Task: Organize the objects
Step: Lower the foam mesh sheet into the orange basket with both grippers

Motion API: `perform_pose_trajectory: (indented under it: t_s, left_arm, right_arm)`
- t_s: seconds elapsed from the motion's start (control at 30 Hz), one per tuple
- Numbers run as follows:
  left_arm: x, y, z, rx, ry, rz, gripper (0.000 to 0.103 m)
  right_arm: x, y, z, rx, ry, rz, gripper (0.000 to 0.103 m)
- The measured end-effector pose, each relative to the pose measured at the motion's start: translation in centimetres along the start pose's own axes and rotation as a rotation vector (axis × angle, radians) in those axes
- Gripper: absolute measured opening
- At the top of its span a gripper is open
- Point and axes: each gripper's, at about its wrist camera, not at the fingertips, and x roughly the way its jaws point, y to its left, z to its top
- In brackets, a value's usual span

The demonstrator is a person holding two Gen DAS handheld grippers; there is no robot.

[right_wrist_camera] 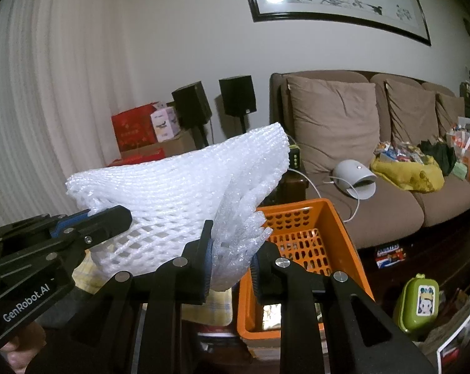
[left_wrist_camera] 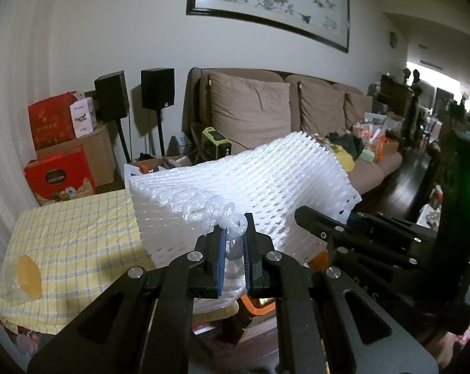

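Above the orange basket (right_wrist_camera: 344, 218) and checked table (left_wrist_camera: 63, 233), held aloft: white foam netting (left_wrist_camera: 250, 180), long axis running side to side, far corner tilted up toward the sofa (right_wrist_camera: 375, 118). Left gripper (left_wrist_camera: 235, 243) clenched on one bunched edge; right gripper (right_wrist_camera: 230, 258) clamped on the other.

both claws, left claw (left_wrist_camera: 235, 243) and right claw (right_wrist_camera: 230, 255), clamped, angled slightly downward.

Two grippers (left_wrist_camera: 235, 233) (right_wrist_camera: 230, 249), one foam net (right_wrist_camera: 178, 187), one orange basket (right_wrist_camera: 344, 227), two speakers (left_wrist_camera: 157, 88), three sofa cushions (left_wrist_camera: 250, 109), one painting (left_wrist_camera: 266, 3).
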Motion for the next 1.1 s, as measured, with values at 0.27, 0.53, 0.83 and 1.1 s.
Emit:
perform_pose_trajectory:
  t_s: [0.27, 0.53, 0.83, 1.1]
  left_arm:
    - [0.8, -0.6, -0.1, 0.002, 0.015, -0.009, 0.009]
    - [1.5, -1.5, -0.3, 0.019, 0.030, -0.019, 0.009]
    - [1.9, -1.8, 0.0, 0.022, 0.038, -0.027, 0.009]
    - [2.2, -2.3, 0.0, 0.028, 0.035, -0.031, 0.009]
  right_arm:
    - [0.1, -1.2, 0.1, 0.020, 0.007, 0.003, 0.019]
    - [0.4, -2.3, 0.0, 0.046, 0.019, 0.006, 0.019]
    - [0.4, -2.8, -0.2, 0.069, 0.018, 0.019, 0.020]
    - [0.3, -2.9, -0.3, 0.066, 0.010, -0.001, 0.020]
